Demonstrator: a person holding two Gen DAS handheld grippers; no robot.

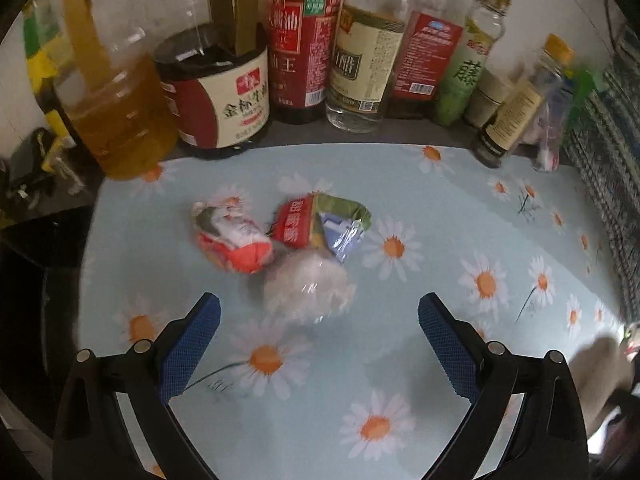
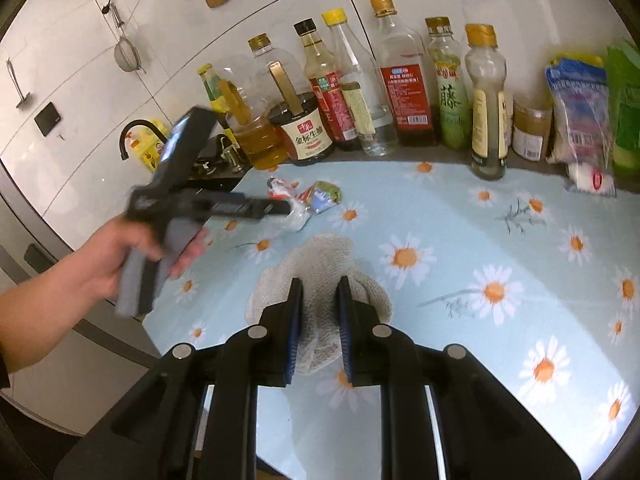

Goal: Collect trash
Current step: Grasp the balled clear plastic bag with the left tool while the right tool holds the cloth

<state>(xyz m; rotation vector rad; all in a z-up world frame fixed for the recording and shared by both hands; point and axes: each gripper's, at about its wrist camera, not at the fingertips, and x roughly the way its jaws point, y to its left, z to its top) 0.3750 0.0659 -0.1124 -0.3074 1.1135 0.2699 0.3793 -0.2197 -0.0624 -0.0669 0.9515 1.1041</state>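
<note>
Three pieces of trash are grouped on the pale blue daisy-print tablecloth [image 1: 440,208], near the row of bottles: a crumpled orange-and-white wrapper [image 1: 234,242], a crumpled red-and-green snack packet [image 1: 320,222] just beside it, and a scrunched clear plastic film ball [image 1: 308,290] touching both from the near side. The left gripper [image 1: 319,310] is held with jaws spread wide, nothing between them; the film ball lies just ahead of the gap. The right gripper [image 2: 319,286] is clamped on a beige knitted mesh cloth [image 2: 320,256], which bulges out around the blue pads. A large amber oil jug [image 1: 120,120] and a dark soy-sauce jar with cream label [image 1: 216,92] are seen standing at the cloth's far edge.
</note>
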